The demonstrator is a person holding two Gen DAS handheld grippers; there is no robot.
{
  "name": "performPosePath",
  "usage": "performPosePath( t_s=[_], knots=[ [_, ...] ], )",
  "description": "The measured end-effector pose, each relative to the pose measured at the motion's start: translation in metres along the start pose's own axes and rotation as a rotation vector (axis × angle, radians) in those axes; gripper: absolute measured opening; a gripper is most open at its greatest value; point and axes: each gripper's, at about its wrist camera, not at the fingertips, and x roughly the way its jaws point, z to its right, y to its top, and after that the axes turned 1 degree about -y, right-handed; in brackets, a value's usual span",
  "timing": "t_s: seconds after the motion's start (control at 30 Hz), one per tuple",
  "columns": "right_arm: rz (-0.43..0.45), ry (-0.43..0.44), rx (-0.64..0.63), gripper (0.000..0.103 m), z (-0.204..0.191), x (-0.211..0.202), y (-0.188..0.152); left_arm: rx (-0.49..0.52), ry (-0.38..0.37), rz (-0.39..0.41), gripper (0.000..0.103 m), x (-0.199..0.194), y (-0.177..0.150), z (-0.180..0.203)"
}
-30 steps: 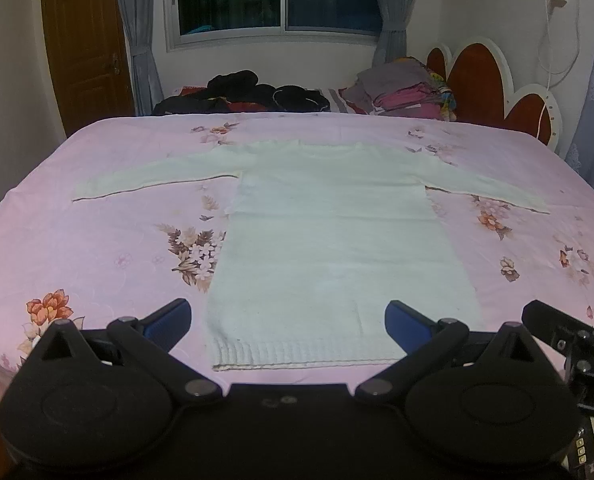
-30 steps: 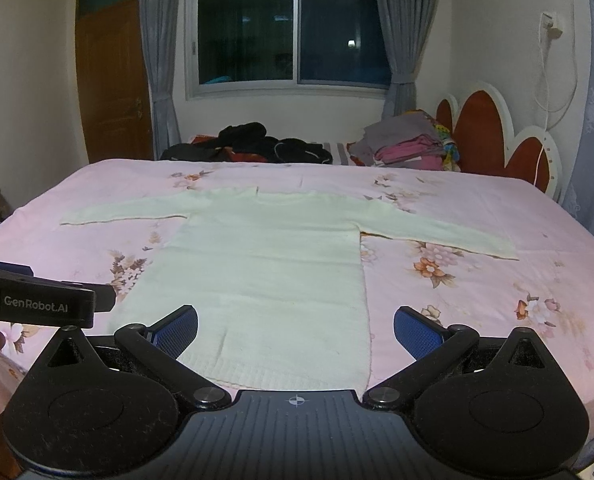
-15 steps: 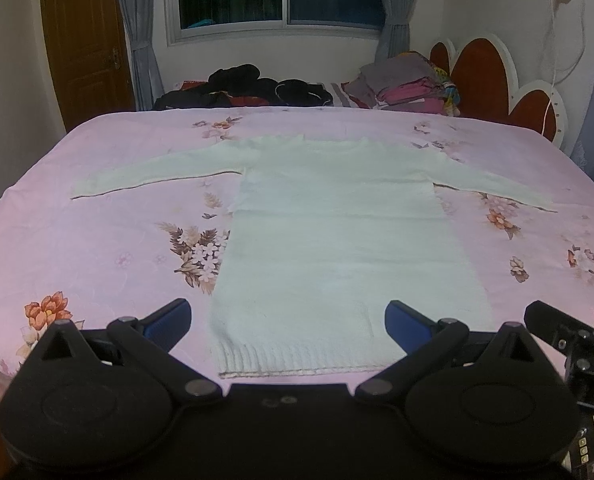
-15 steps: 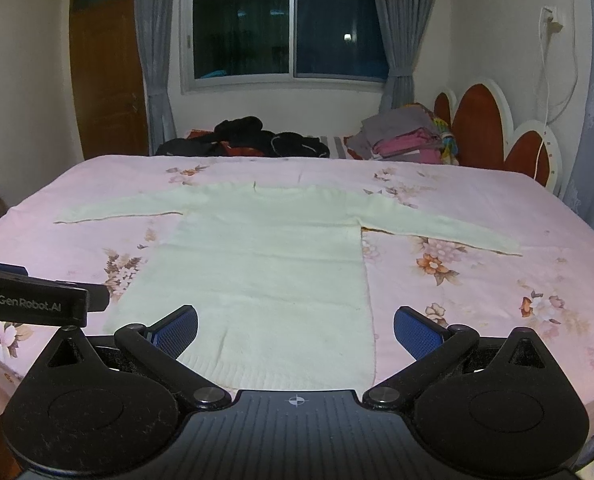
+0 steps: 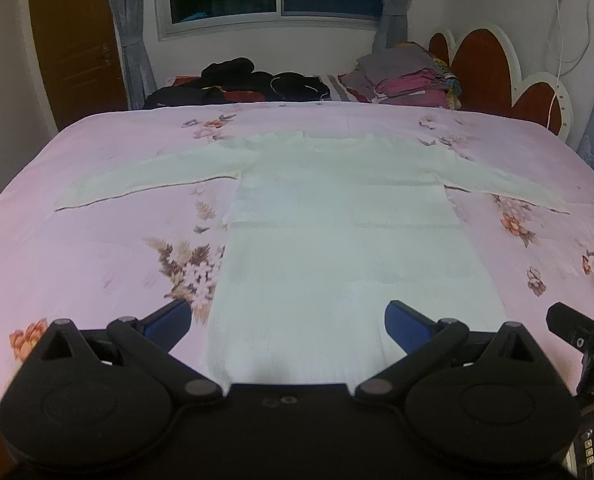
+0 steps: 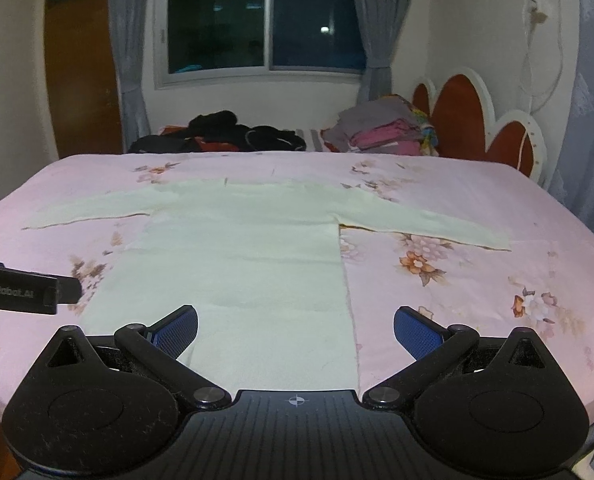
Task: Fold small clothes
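Sweater [image 5: 337, 240] is lying flat on the pink bed [image 5: 77, 260], front up, with both sleeves stretched out to the sides. It is spread like that so you can see every edge and pick a clean place to start the fold. The bottom hem is the part nearest to you.

You are holding the left gripper [image 5: 287, 316] just over that hem, near the sweater's left bottom corner. Its jaws are wide apart and nothing is between them. You are holding the right gripper [image 6: 295, 322] over the right side edge, and its jaws are wide apart and empty too.

Both are waiting low and close, I think, so each one can pinch a bottom corner.

Other clothes are sitting at the far end: a dark pile [image 5: 237, 84] and a folded stack [image 5: 409, 80]. They are well apart from the sweater, so they are not getting in your way.
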Motion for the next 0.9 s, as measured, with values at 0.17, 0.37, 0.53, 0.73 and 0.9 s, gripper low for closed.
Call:
performPosePath(
  t_s=[0.17, 0.37, 0.53, 0.73, 0.9],
  knots=[
    [-0.002, -0.030, 0.017, 0.103, 0.001, 0.023, 0.013, 0.011, -0.018, -0.005, 0.103, 0.026, 0.019, -0.005],
    [-0.018, -0.081, 0.042, 0.103, 0.000, 0.056, 0.030, 0.036, -0.041, -0.005, 0.103, 0.059, 0.043, -0.016],
    [-0.032, -0.125, 0.081, 0.103, 0.005, 0.082, 0.048, 0.035, -0.049, -0.013, 0.103, 0.087, 0.066, -0.031],
    [-0.043, -0.159, 0.114, 0.103, 0.024, 0.112, 0.063, 0.027, -0.030, -0.015, 0.103, 0.119, 0.084, -0.039],
    [-0.030, -0.183, 0.154, 0.103, 0.052, 0.128, 0.071, -0.004, -0.024, -0.016, 0.103, 0.141, 0.093, -0.038]
  ],
)
